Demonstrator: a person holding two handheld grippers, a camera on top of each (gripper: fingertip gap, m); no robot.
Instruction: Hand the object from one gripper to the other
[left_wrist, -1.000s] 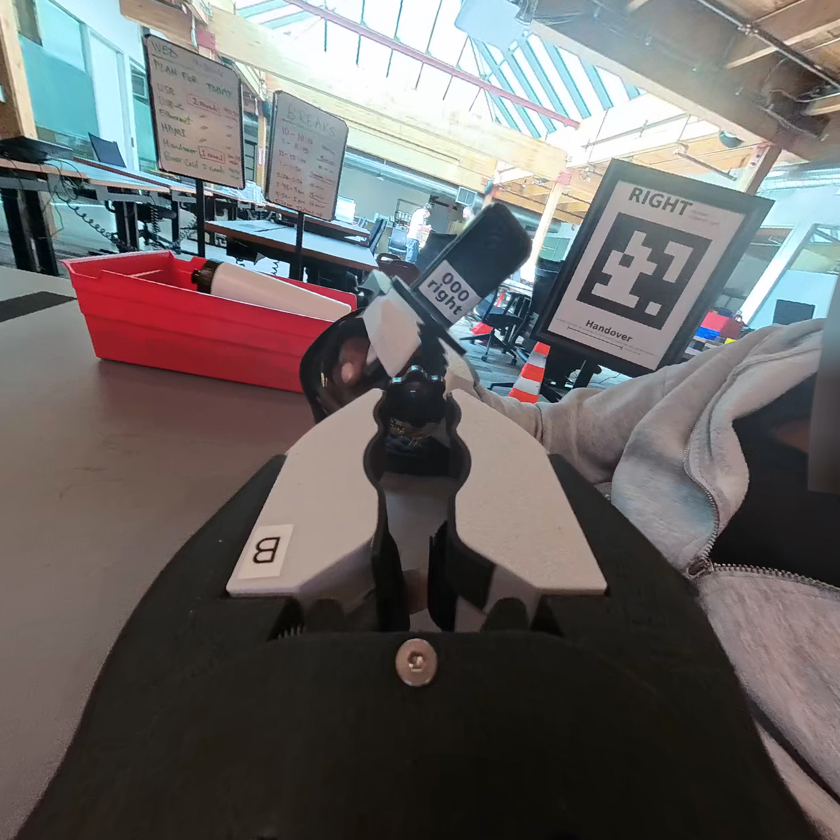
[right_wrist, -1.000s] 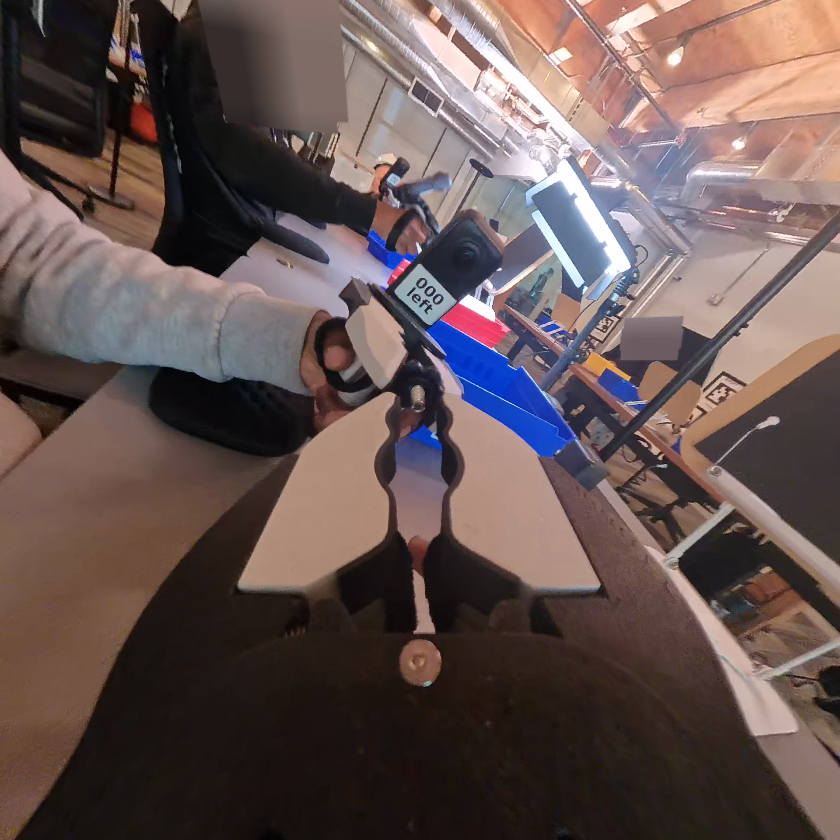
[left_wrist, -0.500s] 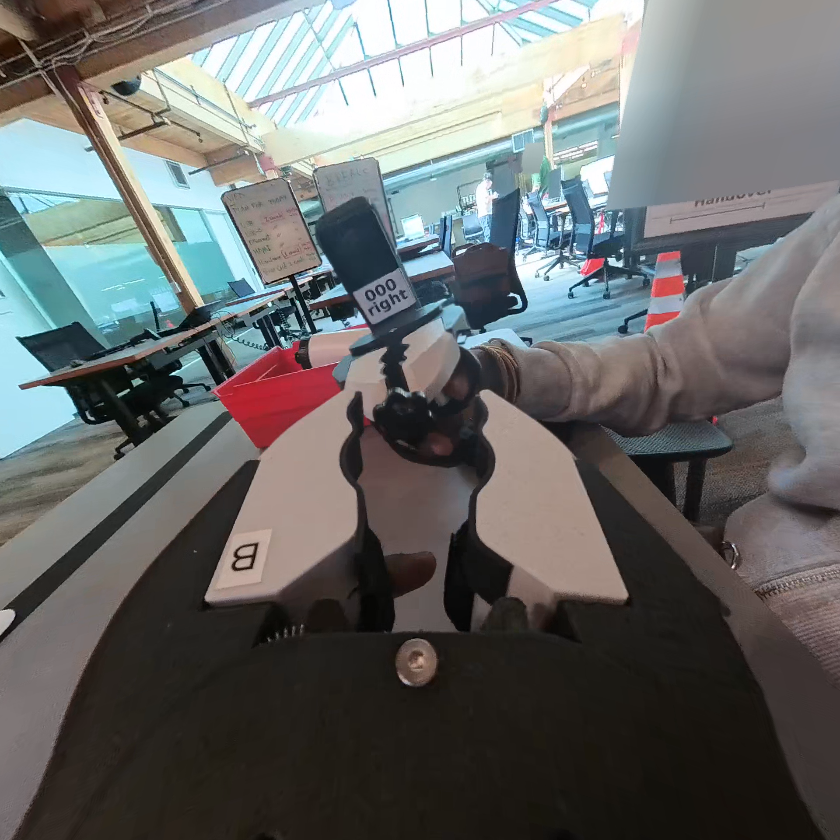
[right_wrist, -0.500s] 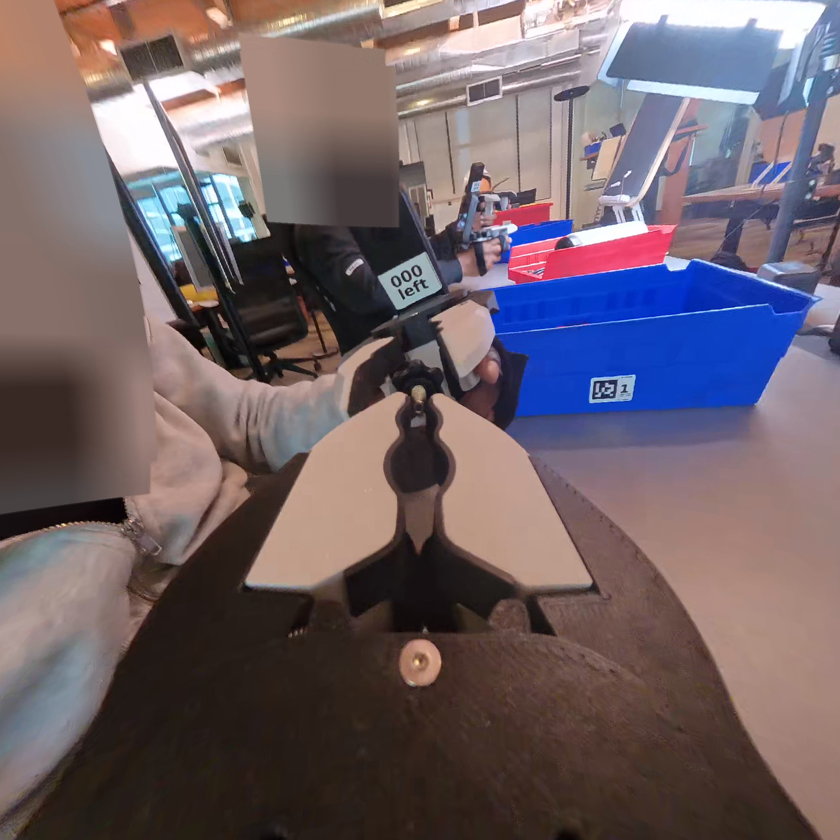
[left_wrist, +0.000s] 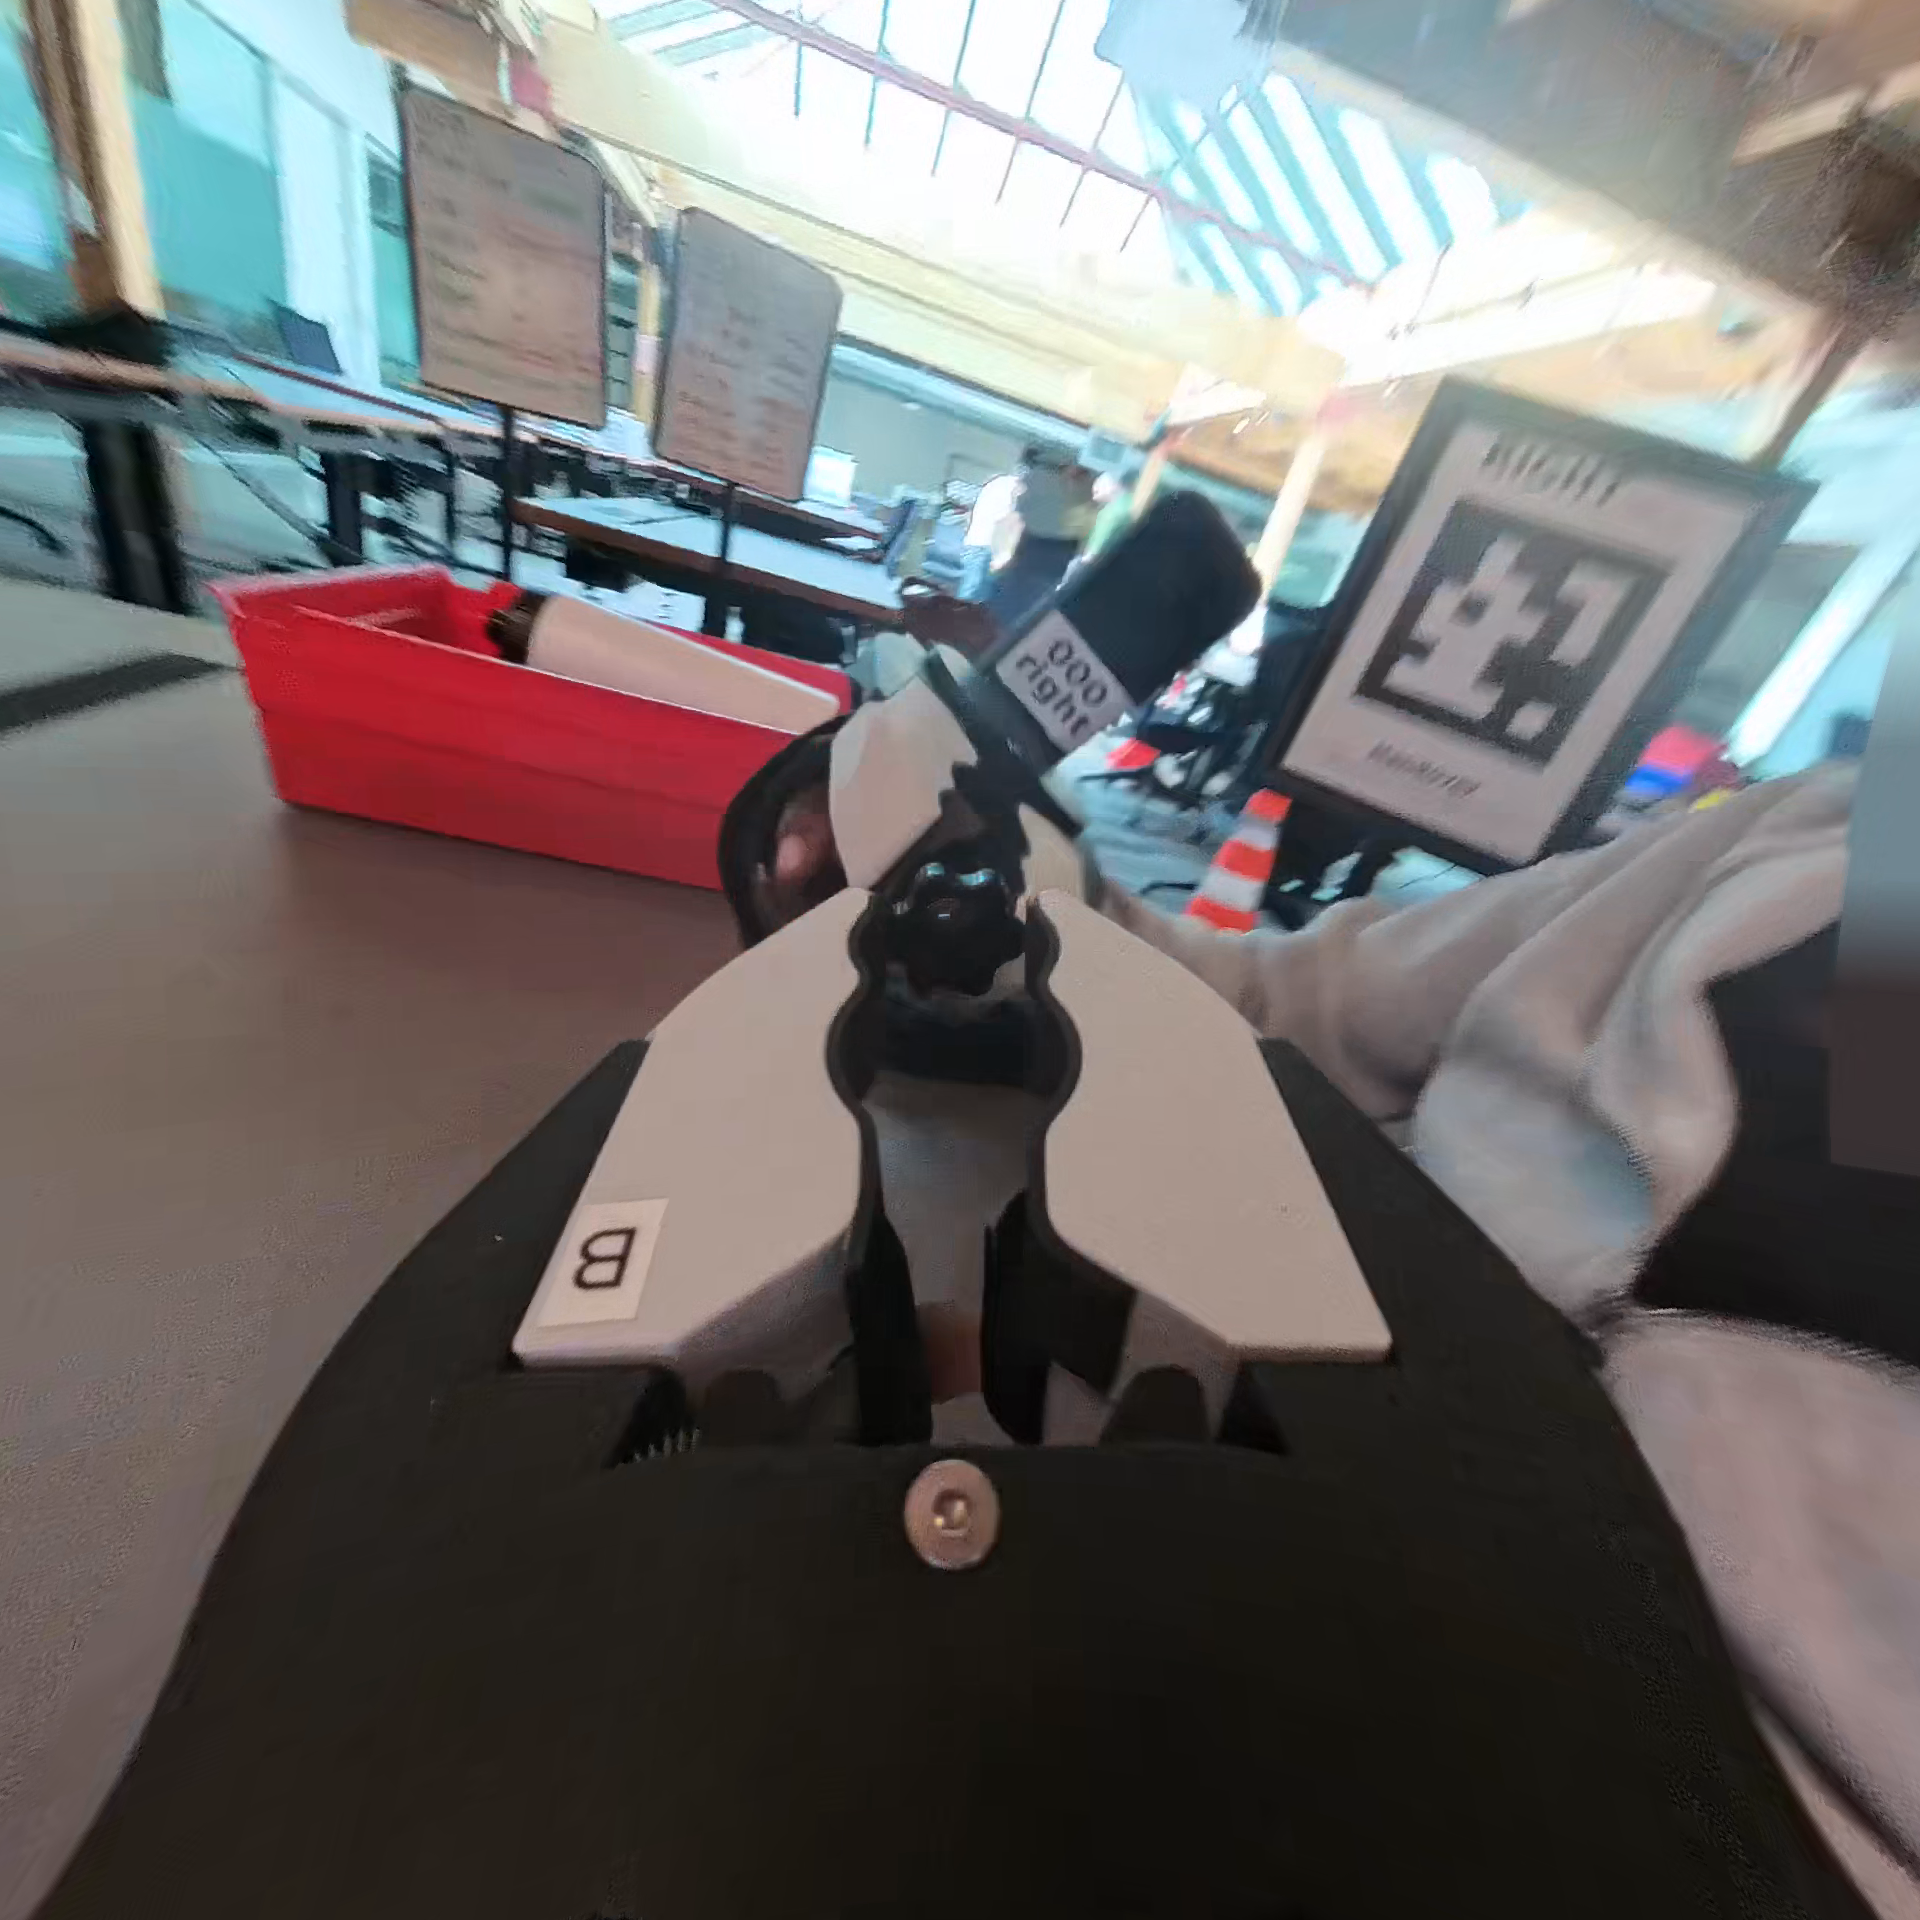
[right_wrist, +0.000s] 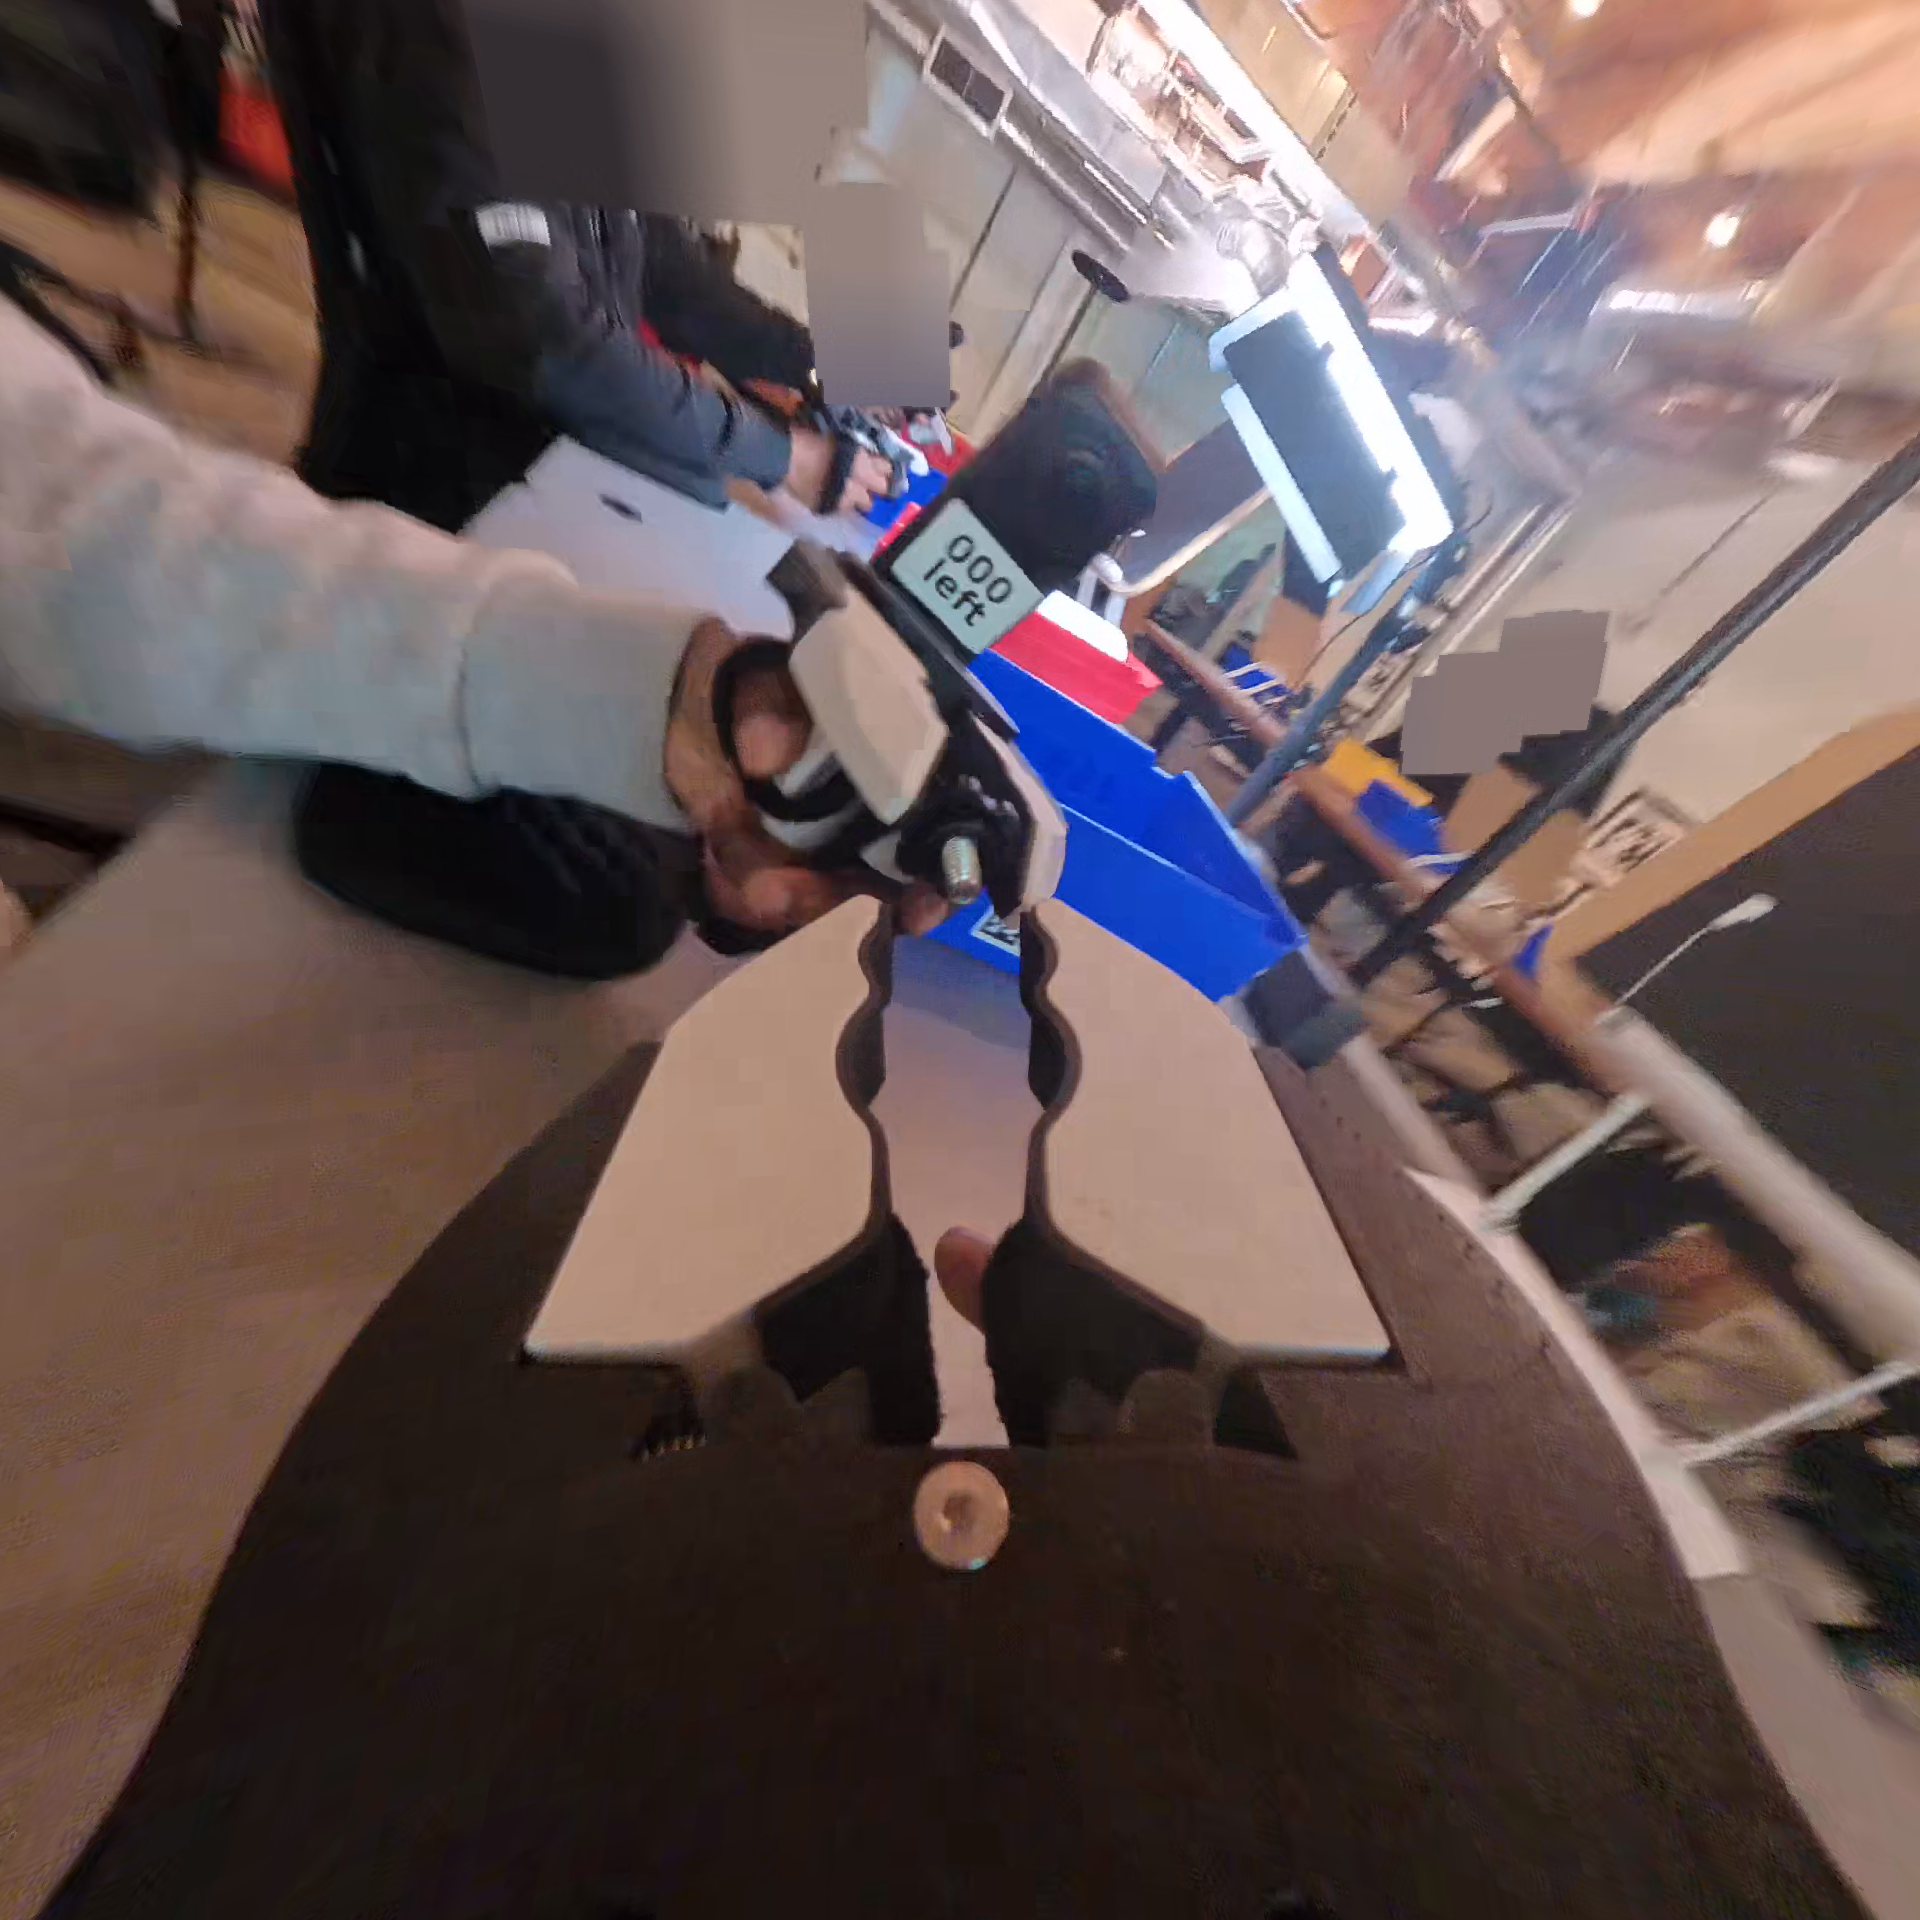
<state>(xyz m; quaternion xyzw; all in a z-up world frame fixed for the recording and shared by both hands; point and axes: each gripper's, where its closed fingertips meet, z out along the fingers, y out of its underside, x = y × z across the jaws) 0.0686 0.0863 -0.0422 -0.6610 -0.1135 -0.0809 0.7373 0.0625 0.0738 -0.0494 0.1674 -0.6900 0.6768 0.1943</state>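
Note:
My left gripper (left_wrist: 948, 914) and my right gripper (right_wrist: 954, 914) point at each other, tips close together, above the grey table (left_wrist: 260, 1039). Both stand a little open, with a narrow gap and nothing between the fingers. In the left wrist view the right gripper's body (left_wrist: 904, 790) and its black knob sit just past my fingertips. In the right wrist view the left gripper's body (right_wrist: 873, 727) sits just past my fingertips, held by a hand in a grey sleeve. A white tube with a dark cap (left_wrist: 644, 665) lies in a red bin (left_wrist: 447, 727). Both views are blurred.
A blue bin (right_wrist: 1132, 831) stands on the table behind the left gripper, with a black bag (right_wrist: 468, 873) beside it. A framed marker sign (left_wrist: 1507, 634) and an orange cone (left_wrist: 1242, 862) stand beyond the table. Other people work at a table farther back.
Both views swung away and back over the second. The right gripper was shut half a second ago and is now slightly open. The left gripper's gap is narrower than half a second ago.

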